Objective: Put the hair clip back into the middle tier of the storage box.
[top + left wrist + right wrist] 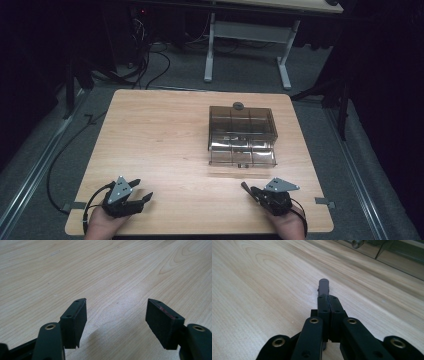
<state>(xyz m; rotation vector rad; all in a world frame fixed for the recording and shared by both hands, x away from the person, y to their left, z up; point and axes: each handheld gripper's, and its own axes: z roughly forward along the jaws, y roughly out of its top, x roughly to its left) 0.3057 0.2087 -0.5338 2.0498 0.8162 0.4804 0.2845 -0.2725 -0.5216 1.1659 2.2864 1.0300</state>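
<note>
The right hand-held gripper (pixel 327 298) is clamped tight on a small dark peg (pixel 323 286) jutting ahead of its tips just above the table (pixel 165 135), while the left hand-held gripper (pixel 116 315) stands wide and empty.

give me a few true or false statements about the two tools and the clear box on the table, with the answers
1. The left tool has its jaws apart with nothing between them. True.
2. The right tool is open and holds nothing. False: its jaws are shut on a small dark peg that sticks out past the tips.
3. The smoky clear organizer box has a drawer pulled out toward the person. True.
4. The round dark cap lies inside the drawer. False: it sits at the box's far top edge.
5. The box stands on the left half of the table. False: it stands on the right half, ahead of the right tool.
</note>
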